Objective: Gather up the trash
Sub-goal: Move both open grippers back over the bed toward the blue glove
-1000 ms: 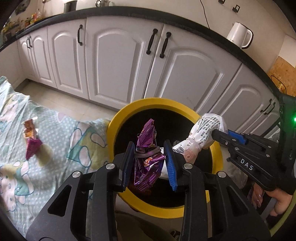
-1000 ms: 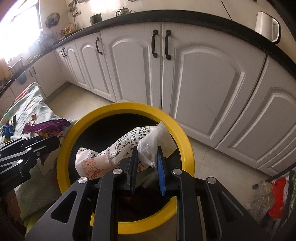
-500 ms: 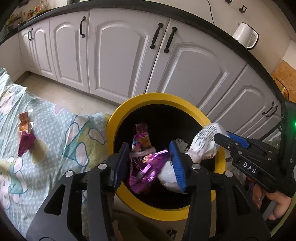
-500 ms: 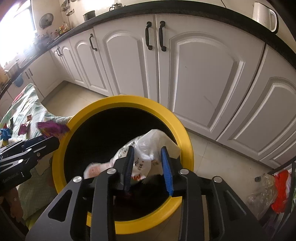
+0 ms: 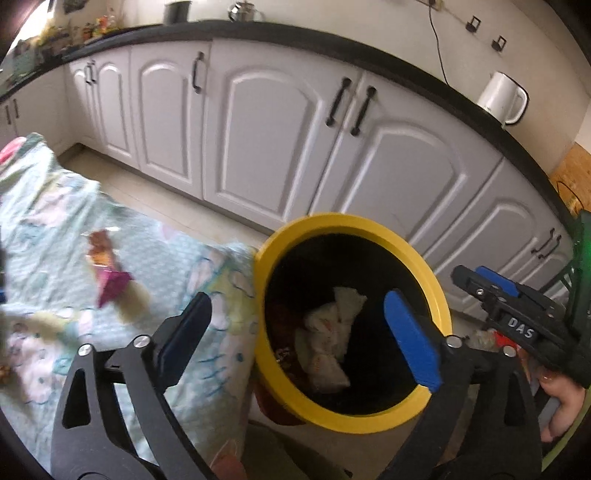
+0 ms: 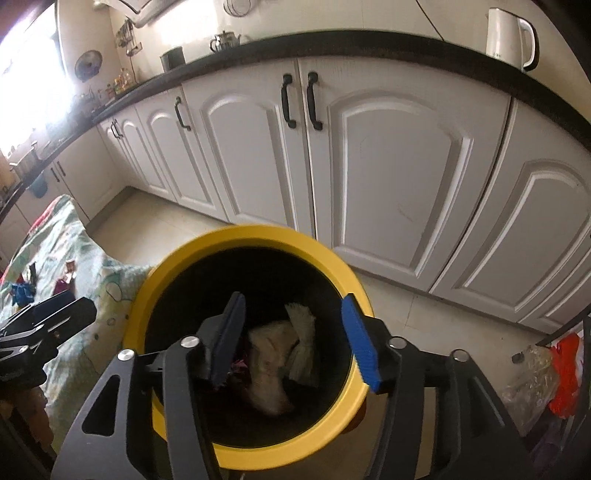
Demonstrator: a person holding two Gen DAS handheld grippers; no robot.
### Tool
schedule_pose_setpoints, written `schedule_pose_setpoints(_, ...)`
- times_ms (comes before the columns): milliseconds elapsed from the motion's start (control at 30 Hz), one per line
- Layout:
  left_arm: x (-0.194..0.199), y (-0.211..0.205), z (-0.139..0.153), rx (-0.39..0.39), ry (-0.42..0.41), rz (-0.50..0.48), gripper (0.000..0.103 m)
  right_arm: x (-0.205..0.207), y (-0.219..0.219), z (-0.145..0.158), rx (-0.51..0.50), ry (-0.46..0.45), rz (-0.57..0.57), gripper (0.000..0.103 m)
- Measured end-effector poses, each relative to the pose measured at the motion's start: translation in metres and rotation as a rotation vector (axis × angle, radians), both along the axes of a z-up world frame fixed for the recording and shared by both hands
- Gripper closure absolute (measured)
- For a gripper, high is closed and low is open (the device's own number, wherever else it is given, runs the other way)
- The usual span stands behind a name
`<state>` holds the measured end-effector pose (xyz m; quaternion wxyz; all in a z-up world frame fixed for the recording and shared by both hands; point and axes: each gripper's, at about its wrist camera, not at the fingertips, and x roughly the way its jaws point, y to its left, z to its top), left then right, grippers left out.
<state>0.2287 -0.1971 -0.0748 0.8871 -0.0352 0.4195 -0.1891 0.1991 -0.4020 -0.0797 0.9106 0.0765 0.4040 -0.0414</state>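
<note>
Both grippers hang over the yellow-rimmed bin (image 5: 352,314), and the drop is the step in hand. The left gripper (image 5: 295,332) has just been opening and its jaws now stand spread wide with nothing between them; the right gripper (image 6: 295,339) has also just been opening, its jaws parted and empty. The white printed bag (image 5: 330,339) lies crumpled inside the bin, seen through the gap of each tool, with a scrap of purple wrapper (image 6: 238,365) showing low beside it in the right wrist view. This pair of items looks done with.

More trash is left. On the patterned cloth (image 5: 55,221) to the left of the bin lies a pink and orange wrapper (image 5: 107,273), well apart from the left gripper. Farther left in the right wrist view there are small dark and blue bits (image 6: 22,291) on the same cloth (too small to tell what they are). The next move probably calls for swinging a gripper left and down to the cloth, jaws kept apart, then closing on the wrapper alone without catching the fabric under it.

The white cabinets (image 6: 388,166) run behind the bin, with a white kettle (image 6: 511,35) on the dark counter above. At the near right a clear bag and something red (image 6: 561,373) sit on the floor. Nothing stands between the left gripper and the cloth; the bin rim is the only thing close enough to bump.
</note>
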Motion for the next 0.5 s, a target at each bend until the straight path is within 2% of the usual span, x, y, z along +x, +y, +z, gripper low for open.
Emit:
schedule_pose_setpoints(33, -0.001, 0.003, 0.003, 0.001, -0.008, 0.010, 0.011, -0.001, 0.002, 0.004, -0.001, -0.011, 0.002, 0.044)
schedule_pose_setpoints(167, -0.008, 0.018, 0.014, -0.005, -0.035, 0.047, 0.011, -0.006, 0.012, 0.020, 0.006, -0.052, 0.025, 0.036)
schedule_pose_setpoints(500, -0.028, 0.058, 0.031, 0.029, -0.111, 0.145, 0.011, -0.020, 0.047, 0.059, 0.016, -0.151, 0.099, 0.030)
